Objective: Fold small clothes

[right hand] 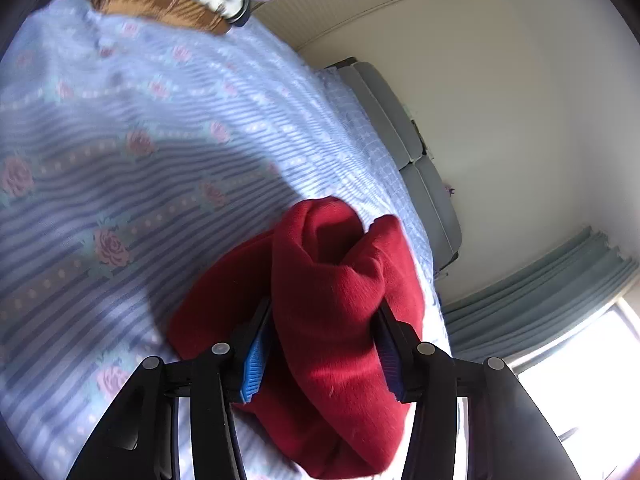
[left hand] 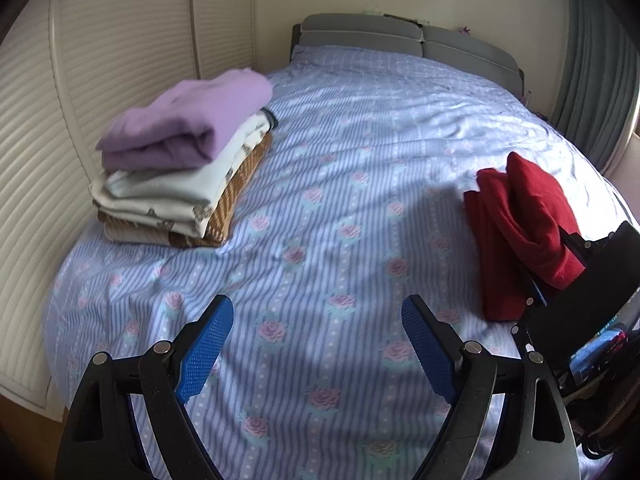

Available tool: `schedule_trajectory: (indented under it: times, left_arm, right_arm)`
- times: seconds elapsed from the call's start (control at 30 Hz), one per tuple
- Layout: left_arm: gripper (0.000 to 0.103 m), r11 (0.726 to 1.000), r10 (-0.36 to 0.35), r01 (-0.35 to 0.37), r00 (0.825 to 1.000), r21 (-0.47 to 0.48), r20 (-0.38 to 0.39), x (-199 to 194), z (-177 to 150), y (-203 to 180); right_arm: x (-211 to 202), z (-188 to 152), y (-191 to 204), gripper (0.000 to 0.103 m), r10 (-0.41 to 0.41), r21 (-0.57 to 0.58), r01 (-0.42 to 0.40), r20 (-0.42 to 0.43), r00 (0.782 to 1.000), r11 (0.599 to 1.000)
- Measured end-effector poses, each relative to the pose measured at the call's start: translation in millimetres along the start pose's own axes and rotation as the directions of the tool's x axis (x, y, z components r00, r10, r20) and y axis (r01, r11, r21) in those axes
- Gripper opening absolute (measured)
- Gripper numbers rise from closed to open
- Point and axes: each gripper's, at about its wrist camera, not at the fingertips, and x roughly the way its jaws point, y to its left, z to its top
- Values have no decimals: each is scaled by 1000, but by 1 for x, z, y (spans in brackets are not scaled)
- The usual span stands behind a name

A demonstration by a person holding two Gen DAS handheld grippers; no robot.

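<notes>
Left wrist view: the left tool (left hand: 317,344) stands wide, empty, above the blue striped rose-print bedsheet (left hand: 320,200). A folded stack of clothes (left hand: 184,168) lies far left.

Right wrist view: the right tool (right hand: 322,354) clamps the folded dark red fleece garment (right hand: 340,320), partly resting on the bed.

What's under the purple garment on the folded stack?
Under the purple garment lies a folded white patterned piece, then a brown striped one on the bedsheet. Anything between those folds is covered.

Folded red garment (right hand: 340,312) bunched upright on the bed, apart from folded stack (left hand: 180,168).
</notes>
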Motion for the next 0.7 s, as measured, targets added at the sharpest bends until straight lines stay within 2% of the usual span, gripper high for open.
schedule_trajectory:
  times: [0.1, 0.23, 0.43, 0.7]
  left_arm:
    - [86, 999, -23, 22, 999, 25, 23, -11, 6, -13]
    - [86, 996, -59, 55, 997, 68, 51, -21, 15, -34]
    - [86, 986, -120, 112, 991, 120, 66, -31, 25, -70]
    - [84, 962, -191, 172, 979, 212, 74, -23, 37, -127]
  right_arm:
    - [-13, -5, -16, 55, 26, 64, -27, 20, 999, 998]
    - [-21, -16, -40, 55, 51, 163, -55, 27, 998, 985]
    - [-27, -45, -73, 55, 97, 312, -97, 17, 995, 945]
    - [-18, -99, -111, 55, 131, 523, -96, -30, 991, 847]
